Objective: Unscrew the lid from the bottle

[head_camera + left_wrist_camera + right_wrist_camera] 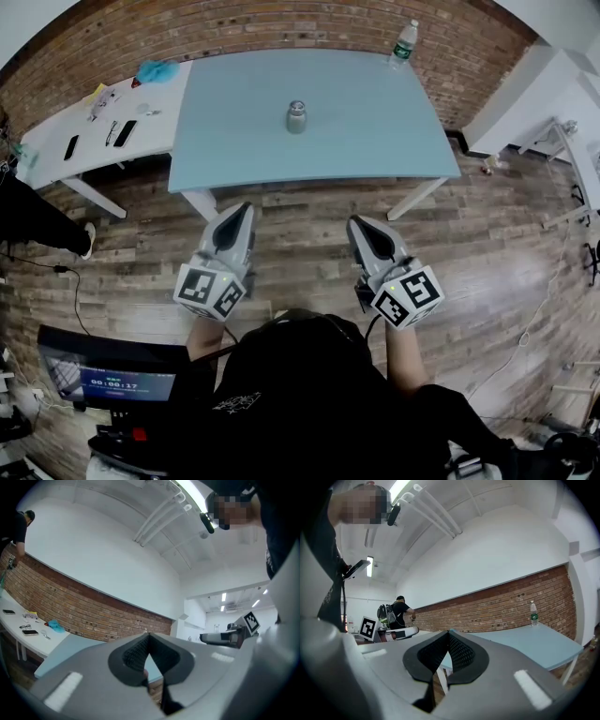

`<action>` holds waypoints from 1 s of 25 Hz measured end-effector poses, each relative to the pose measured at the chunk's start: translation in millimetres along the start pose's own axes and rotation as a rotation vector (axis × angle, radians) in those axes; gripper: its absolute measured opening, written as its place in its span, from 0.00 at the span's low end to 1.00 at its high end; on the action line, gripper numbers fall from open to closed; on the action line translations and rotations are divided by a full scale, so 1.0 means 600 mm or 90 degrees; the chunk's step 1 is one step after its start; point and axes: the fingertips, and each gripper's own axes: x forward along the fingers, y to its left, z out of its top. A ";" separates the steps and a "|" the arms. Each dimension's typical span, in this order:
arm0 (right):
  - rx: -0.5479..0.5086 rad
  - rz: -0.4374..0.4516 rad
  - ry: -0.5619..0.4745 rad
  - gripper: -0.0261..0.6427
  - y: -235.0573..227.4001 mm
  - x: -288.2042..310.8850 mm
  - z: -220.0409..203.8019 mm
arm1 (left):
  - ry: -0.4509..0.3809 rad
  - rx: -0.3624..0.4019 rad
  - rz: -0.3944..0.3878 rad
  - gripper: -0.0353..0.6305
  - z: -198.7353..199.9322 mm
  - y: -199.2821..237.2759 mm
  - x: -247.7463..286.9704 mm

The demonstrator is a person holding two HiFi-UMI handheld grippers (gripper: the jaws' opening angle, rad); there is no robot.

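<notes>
Standing upright near the middle of the pale blue desk [375, 141] is the small silver metal bottle [296, 118], lid on. The left tongs [246, 208] and the right tongs [360, 223] hang over the wooden floor [300, 244] short of the desk's near edge, well apart from the bottle, both closed on nothing. A clear plastic water bottle [404, 43] stands at the far right corner

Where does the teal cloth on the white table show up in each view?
Head view: teal cloth at the upper left, on the white table, near the blue table.
Left gripper view: teal cloth at the lower left, under the brick wall.
Right gripper view: not in it.
Shared landmark: the brick wall.
</notes>
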 end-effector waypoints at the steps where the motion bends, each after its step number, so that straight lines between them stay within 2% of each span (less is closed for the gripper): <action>1: 0.000 -0.002 0.001 0.04 0.004 0.002 -0.003 | 0.001 -0.001 -0.002 0.05 -0.001 0.003 -0.002; 16: 0.008 -0.033 0.010 0.04 0.026 -0.003 -0.025 | 0.018 -0.020 -0.024 0.05 -0.022 0.015 -0.023; 25: 0.012 -0.012 0.009 0.04 0.007 0.008 -0.018 | 0.023 -0.014 -0.005 0.05 -0.024 0.015 -0.011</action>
